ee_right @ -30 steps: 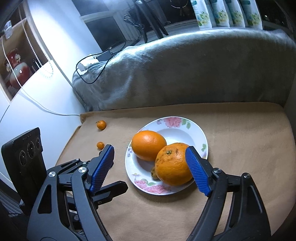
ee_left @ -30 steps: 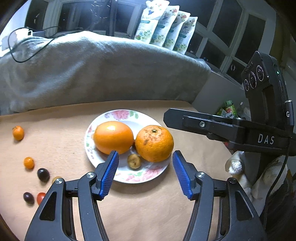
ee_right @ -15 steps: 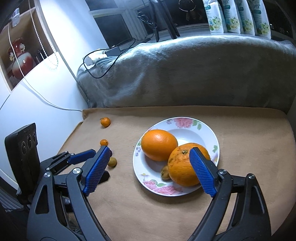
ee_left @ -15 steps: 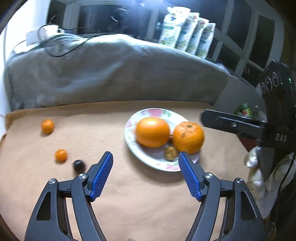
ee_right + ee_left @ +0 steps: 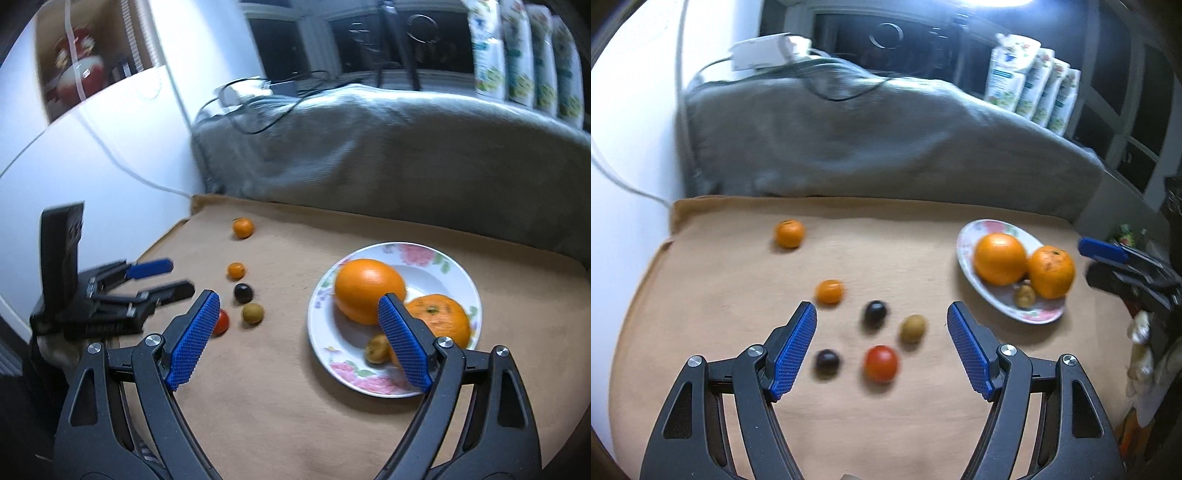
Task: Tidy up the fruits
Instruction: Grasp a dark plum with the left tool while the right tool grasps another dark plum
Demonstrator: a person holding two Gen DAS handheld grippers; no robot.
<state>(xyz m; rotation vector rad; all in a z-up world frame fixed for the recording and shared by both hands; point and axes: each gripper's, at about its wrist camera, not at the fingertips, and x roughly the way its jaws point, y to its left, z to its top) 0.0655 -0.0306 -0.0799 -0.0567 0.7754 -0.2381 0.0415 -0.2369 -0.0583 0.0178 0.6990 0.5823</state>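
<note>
1. We take the flowered plate (image 5: 964,254) as our landmark. Farthest to its left, on the tan cloth (image 5: 720,332) over the bench, lies a small mandarin (image 5: 789,233), alone and well apart from the plate.
2. Nearer the plate but still left of it, a second small orange fruit (image 5: 830,291) rests on the cloth, and beside it a loose cluster: two dark round fruits (image 5: 874,312) (image 5: 827,362), a greenish-brown one (image 5: 913,328) and a red one (image 5: 881,363). None of these is on the plate yet, so by our count six small fruits are left to move.
3. Our left gripper (image 5: 881,345) hangs over that cluster. Its fingers are spread and pinch nothing, having just opened wider; the cluster shows in the gap, untouched. We judge a pick from here to be the step in hand.
4. On the plate itself sit two big oranges (image 5: 1000,259) (image 5: 1051,271), touching, with one small brownish fruit (image 5: 1025,295) in front of them. That much looks done.
5. Our right gripper (image 5: 299,341) hovers at the plate's left edge, its fingers spread wide and empty, having also just eased further apart.
</note>
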